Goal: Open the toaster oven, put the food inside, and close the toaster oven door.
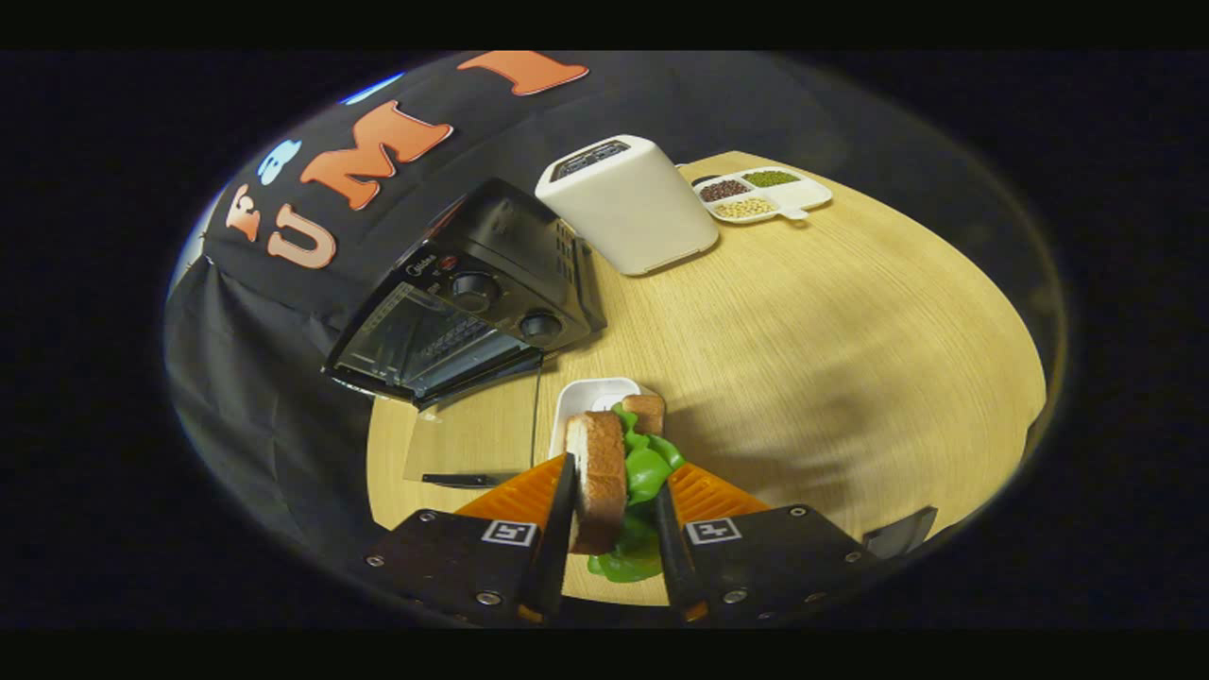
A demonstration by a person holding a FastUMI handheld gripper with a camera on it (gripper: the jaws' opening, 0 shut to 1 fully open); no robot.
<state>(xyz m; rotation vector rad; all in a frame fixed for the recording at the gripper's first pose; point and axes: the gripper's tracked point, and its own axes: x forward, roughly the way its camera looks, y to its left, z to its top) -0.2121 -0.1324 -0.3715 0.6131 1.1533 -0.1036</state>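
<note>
My gripper (614, 475) is shut on a sandwich (598, 484) made of toast slices with green lettuce (648, 472) between them, held on edge between both fingers above the table. Just beyond the fingers lies a small white plate (590, 399). Further ahead and to the left stands the black toaster oven (472, 302) with two knobs on its front. Its glass door (472, 436) hangs open, folded down toward the table, with the dark handle (461, 480) at its near edge.
The round wooden table (803, 359) carries a white boxy appliance (628, 203) behind the oven. A white divided tray (763, 194) of beans and grains sits at the far edge. Black cloth hangs behind and left of the oven.
</note>
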